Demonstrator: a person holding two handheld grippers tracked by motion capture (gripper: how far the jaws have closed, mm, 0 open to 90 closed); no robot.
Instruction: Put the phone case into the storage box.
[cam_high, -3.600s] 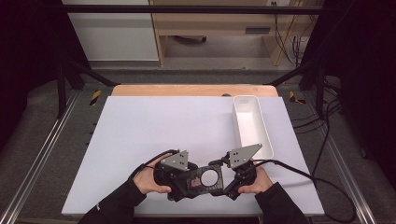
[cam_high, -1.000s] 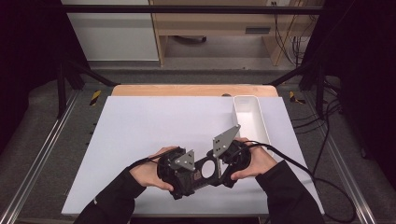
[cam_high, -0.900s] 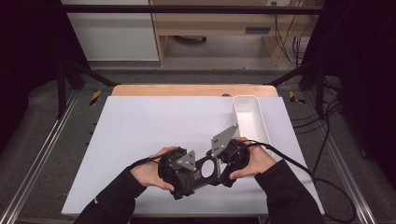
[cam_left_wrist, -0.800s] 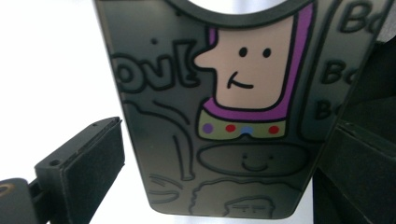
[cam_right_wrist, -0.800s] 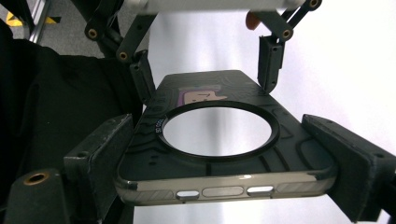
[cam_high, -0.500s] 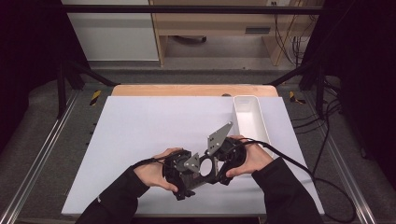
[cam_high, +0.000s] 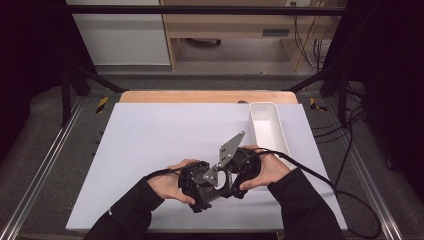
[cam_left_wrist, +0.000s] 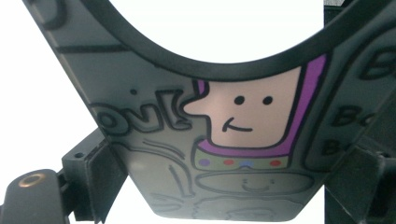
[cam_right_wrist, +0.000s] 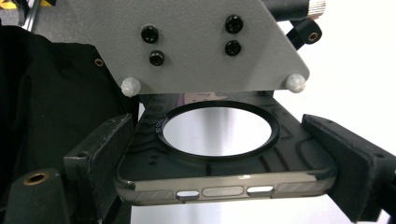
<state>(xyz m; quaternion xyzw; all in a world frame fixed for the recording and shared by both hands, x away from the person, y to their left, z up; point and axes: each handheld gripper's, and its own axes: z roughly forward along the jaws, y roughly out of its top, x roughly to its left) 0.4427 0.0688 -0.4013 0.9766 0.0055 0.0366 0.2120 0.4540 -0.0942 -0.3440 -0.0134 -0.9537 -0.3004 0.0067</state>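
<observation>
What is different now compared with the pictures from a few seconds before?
Both hands turned: the right gripper moved a little farther up the table and tilted, so its grey plate now points up toward the white tray. The left gripper tilted too. Both stay shut on the phone case between them. The tray did not move.

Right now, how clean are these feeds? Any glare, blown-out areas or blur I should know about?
High view: even light on the white table, surroundings dark, grippers small and soft. Left gripper view: background blown out to white, but the phone case print is sharp, jaws dim at the edges. Right gripper view: the case's ring and bottom edge are crisp, a bright streak of glare runs below it, and the near grey plate is slightly soft.
</observation>
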